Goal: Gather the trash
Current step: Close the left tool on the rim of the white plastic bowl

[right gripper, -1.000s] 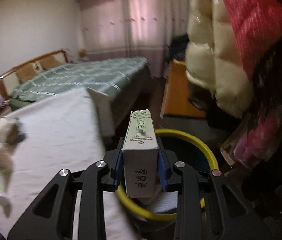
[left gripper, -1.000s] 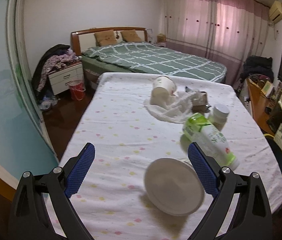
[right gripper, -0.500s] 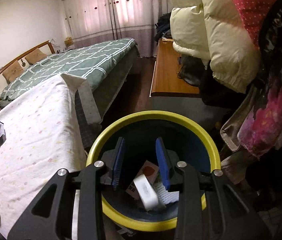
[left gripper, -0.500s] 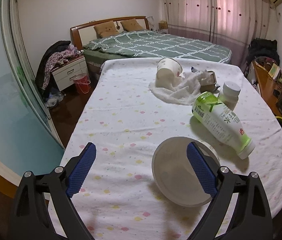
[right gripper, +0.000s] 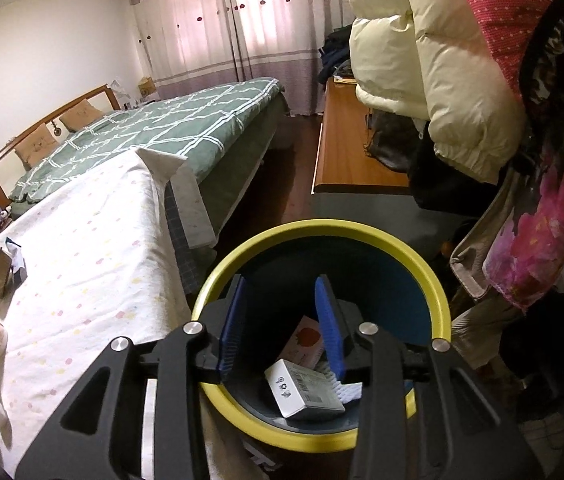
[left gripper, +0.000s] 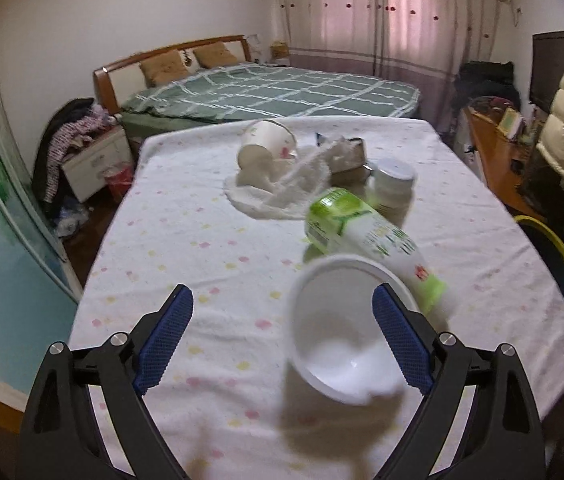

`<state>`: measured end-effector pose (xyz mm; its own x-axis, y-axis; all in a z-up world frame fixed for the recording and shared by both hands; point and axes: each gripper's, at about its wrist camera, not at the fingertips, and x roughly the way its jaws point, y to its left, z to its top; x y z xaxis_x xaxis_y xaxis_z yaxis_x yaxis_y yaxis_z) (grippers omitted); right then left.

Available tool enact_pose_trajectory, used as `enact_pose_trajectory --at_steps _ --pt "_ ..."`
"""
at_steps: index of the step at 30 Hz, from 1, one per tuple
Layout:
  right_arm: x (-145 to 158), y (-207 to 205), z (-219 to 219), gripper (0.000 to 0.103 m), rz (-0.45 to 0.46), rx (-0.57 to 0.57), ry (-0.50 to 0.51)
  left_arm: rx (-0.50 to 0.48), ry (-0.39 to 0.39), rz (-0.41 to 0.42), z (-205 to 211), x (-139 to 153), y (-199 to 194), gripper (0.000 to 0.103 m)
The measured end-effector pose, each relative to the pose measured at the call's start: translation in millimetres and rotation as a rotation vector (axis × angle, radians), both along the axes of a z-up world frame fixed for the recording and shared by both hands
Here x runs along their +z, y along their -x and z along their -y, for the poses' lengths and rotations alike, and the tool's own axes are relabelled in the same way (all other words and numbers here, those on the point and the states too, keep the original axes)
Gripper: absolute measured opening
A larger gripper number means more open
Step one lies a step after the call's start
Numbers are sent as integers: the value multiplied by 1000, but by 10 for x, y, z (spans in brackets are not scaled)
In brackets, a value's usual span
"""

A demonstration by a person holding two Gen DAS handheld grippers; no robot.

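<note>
Hovering over the counter point(left gripper: 210, 248) with its floral cloth, the left tongs point(left gripper: 280, 340) stand wide open and grip nothing, their right pad just at the rim of a white bowl point(left gripper: 343, 332) that sits tipped toward the camera. The bowl looks like thin disposable plastic: light, a little flexible, likely to skid or flip if nudged from one side. Its rim seems the sensible place to pinch, one pad inside the wall and one outside, since the full width is broad for the opening. Just behind it lies a green-and-white bottle point(left gripper: 369, 240) on its side, round and prone to roll; its middle would give the steadiest hold. Farther back are a tipped paper cup point(left gripper: 266, 144) on a crumpled white cloth point(left gripper: 282, 196) and a small white jar point(left gripper: 393, 180).

The right tongs point(right gripper: 280, 324) hang parted and empty over the yellow-rimmed bin point(right gripper: 437, 300), where a white carton point(right gripper: 301, 392) already rests among other scraps.
</note>
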<state>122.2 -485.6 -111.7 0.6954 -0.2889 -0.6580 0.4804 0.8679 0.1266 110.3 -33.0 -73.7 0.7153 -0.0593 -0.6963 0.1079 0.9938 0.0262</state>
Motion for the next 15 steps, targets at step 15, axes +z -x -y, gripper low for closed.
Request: enact_pose_trajectory --at_steps 15 --pt "11 28 -101 37 21 41 -37 -92 49 -148 114 -511 -11 91"
